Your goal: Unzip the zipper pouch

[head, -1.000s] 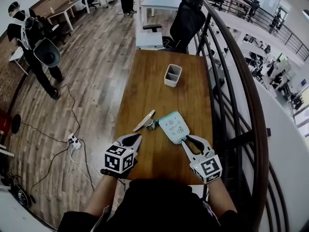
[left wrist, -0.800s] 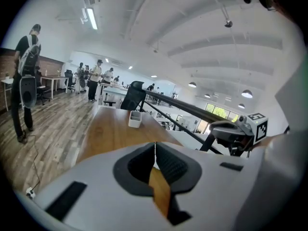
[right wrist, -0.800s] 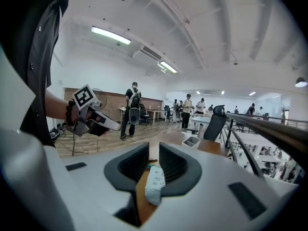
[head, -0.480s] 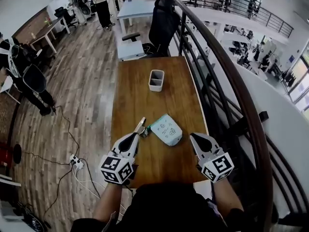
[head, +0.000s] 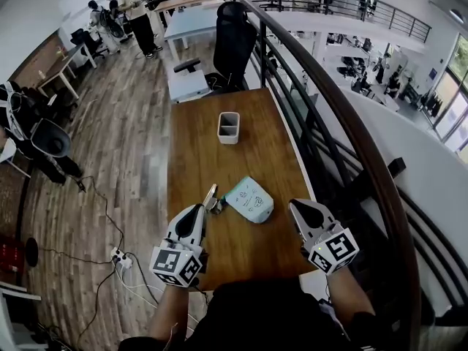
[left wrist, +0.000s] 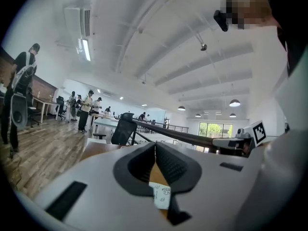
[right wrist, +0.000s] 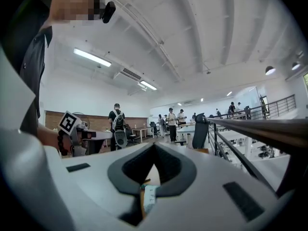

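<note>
Pouch [head: 249, 200] is lying flat on the tabletop [head: 219, 163], just below the middle of the head view, pale with small prints on its face. Whether its zipper is open, can't tell from here.

Left tool [head: 207, 209] comes in from the lower left, tip right up at the pouch's left corner. In its own view the left tool [left wrist: 155, 150] has its jaws pressed together, pad against pad, with a scrap of the pouch [left wrist: 162, 196] peeking through the gap beneath them. There's a flat tan tab [head: 212, 194] sticking out at that corner, just beyond the tip. Can't tell if the tool touches it.

Over to the right tool [head: 292, 205], lower right of the frame: it sits near the pouch's right end but apart from it. Its own view shows the right tool [right wrist: 154, 153] with jaws that have just been closing and are now pressed together, nothing pinched between the pads.

Up the tabletop, well clear of the pouch, stands a white two-slot holder [head: 229, 127]. Beyond the far edge, a black chair [head: 234, 42]. A dark rail [head: 329, 108] sweeps down the right side.
</note>
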A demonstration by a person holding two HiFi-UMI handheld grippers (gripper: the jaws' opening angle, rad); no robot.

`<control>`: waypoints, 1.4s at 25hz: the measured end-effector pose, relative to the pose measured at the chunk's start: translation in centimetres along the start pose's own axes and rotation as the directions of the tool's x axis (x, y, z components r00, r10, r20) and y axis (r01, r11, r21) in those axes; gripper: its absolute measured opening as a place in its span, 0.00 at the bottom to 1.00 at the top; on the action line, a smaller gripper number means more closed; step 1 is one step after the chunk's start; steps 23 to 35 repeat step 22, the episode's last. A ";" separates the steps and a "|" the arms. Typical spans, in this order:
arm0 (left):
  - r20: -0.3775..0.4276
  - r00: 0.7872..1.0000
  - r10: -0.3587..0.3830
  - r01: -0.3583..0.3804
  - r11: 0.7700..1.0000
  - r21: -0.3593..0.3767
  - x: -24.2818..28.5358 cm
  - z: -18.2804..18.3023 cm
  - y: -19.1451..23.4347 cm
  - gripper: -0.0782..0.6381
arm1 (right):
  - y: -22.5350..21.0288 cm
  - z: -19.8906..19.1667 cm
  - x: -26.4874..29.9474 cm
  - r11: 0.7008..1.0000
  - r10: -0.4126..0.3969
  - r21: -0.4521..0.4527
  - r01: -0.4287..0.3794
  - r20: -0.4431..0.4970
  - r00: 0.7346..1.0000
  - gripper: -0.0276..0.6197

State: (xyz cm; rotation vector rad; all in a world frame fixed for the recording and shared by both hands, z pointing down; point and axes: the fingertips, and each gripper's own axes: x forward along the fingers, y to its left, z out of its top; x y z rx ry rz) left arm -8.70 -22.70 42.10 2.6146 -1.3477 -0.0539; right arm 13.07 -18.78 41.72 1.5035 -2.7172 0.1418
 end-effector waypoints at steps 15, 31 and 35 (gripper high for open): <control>0.016 0.999 0.029 -0.029 1.000 0.002 -1.1 1.0 0.2 0.13 | 0.1 0.7 0.2 1.000 0.020 -0.015 -0.020 -0.011 1.000 0.03; 0.013 0.999 0.033 -0.033 0.999 -0.004 -1.6 0.2 -0.1 0.13 | 0.2 -0.1 0.2 0.999 0.031 -0.023 -0.032 -0.029 0.999 0.03; 0.013 0.999 0.033 -0.033 0.999 -0.004 -1.6 0.2 -0.1 0.13 | 0.2 -0.1 0.2 0.999 0.031 -0.023 -0.032 -0.029 0.999 0.03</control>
